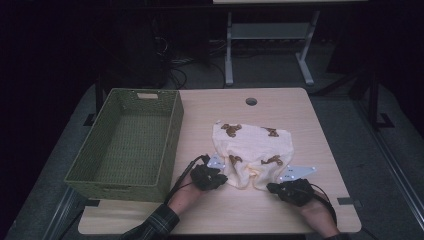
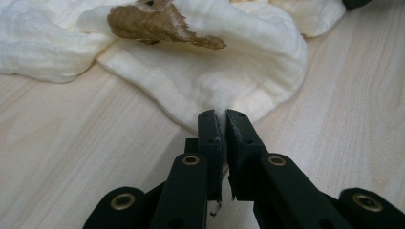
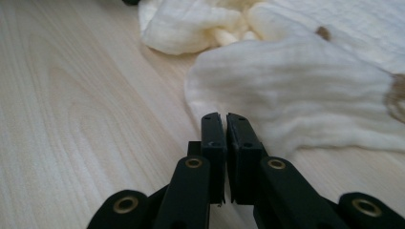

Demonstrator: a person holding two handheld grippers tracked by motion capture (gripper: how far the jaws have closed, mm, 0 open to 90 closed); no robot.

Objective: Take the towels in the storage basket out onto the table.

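Note:
A cream cloth [image 1: 252, 145] with brown animal prints lies crumpled on the wooden table [image 1: 305, 115], near its middle. My left gripper [image 1: 223, 178] is at the cloth's near left corner. In the left gripper view the gripper [image 2: 223, 114] is shut, with the cloth's [image 2: 215, 81] thin edge pinched between the tips. My right gripper [image 1: 270, 187] is at the near right corner. In the right gripper view it [image 3: 223, 117] is shut at the cloth's [image 3: 296, 90] rim, where the fabric meets the tips.
A green woven basket [image 1: 120, 186] stands empty on the table's left side, close to my left hand. A round cable hole [image 1: 251, 101] sits near the far edge. A white table frame [image 1: 270, 35] stands on the dark floor beyond.

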